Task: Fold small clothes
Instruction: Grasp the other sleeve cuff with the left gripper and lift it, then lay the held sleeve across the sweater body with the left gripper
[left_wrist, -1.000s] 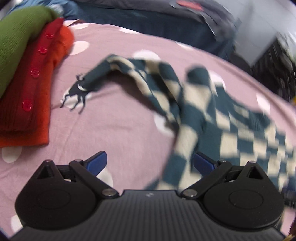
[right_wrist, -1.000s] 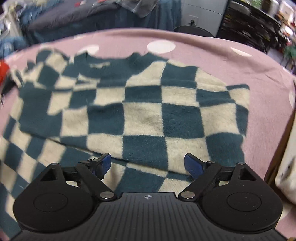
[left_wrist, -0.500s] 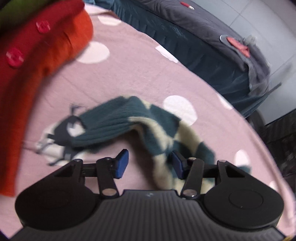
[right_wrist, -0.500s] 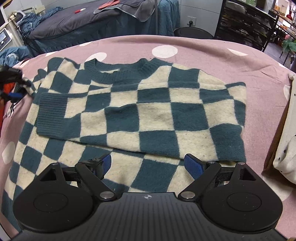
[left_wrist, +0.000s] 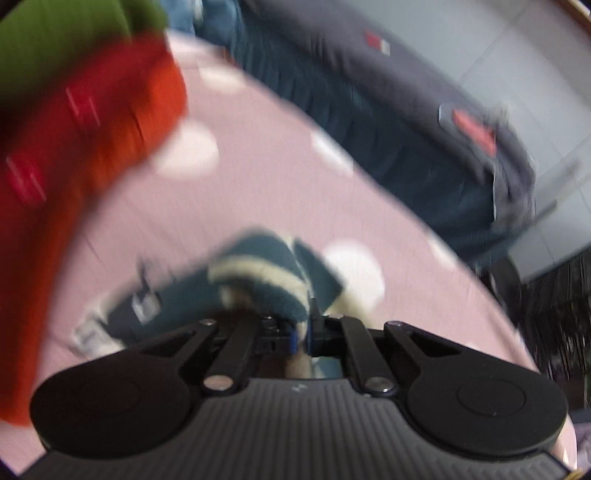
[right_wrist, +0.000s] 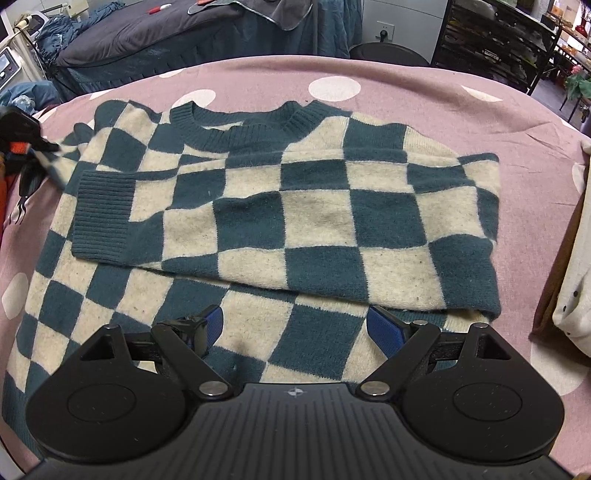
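The sweater (right_wrist: 280, 206) is checked in dark teal and cream, with plain teal ribbing at collar and cuff. The tabletop (right_wrist: 424, 77) cover is dusty pink with white dots. At ten o'clock in the left view lies a folded pile — red (left_wrist: 74, 155) with red buttons, green (left_wrist: 55, 44) above. Both grippers are black — blue pads (right_wrist: 384, 330).

Sweater (right_wrist: 280, 221) lying flat on the table (right_wrist: 480, 122), one sleeve (right_wrist: 207, 218) folded across its front, neckline away from the right gripper (right_wrist: 293, 325); left gripper (left_wrist: 301, 334) at the sweater's left edge, stacked clothes (left_wrist: 85, 147) to its left; bed (right_wrist: 155, 33) behind the table.
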